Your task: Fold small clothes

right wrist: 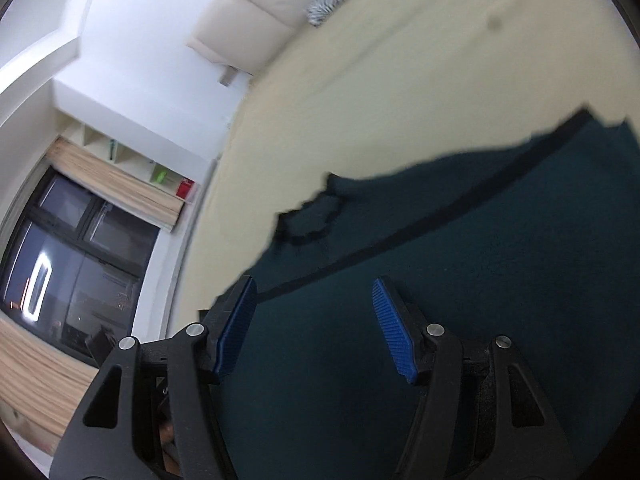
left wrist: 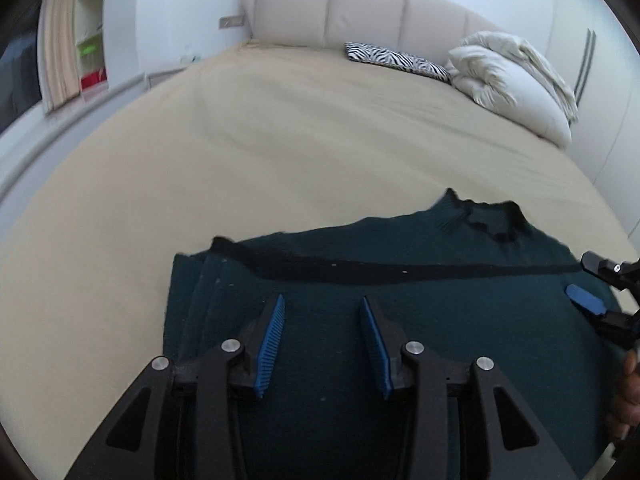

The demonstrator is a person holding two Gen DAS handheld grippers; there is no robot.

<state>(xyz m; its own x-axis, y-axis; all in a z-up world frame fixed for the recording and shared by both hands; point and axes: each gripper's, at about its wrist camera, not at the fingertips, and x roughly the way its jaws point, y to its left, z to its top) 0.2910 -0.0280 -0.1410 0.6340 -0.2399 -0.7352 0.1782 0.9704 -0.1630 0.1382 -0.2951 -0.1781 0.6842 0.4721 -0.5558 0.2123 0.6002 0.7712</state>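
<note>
A pale-walled bedroom, and nearly all of it is the wide bed with its tan fitted sheet (left wrist: pixel 280 152), a padded cream headboard (left wrist: pixel 360 8) at the far end and a crumpled white duvet (left wrist: pixel 516 84) heaped in the far right corner beside a small zebra-print cushion (left wrist: pixel 396 60). Off to the left there's a dark window with beige curtains (right wrist: pixel 60 256) and some open shelving. Spread flat on the near part of the sheet is the dark green knitted sweater (left wrist: pixel 400 320), neck opening towards the headboard, with what looks like a sleeve or a folded edge laid across the chest as a darker band; the left side seems already turned in, though the blur makes that hard to swear to. The left tool (left wrist: pixel 322 340) hangs over the lower body of the sweater with its blue ribbed pads wide apart and nothing between them. The right tool (right wrist: pixel 316 328) is over the sweater's right side, likewise spread open and empty, its tip showing at the edge of the left camera's view. To my eye the sleeves are dealt with and the lengthwise fold is due: each tool would need to drop to the near hem, pinch both layers, and carry it up towards the collar evenly so the knit doesn't skew.
</note>
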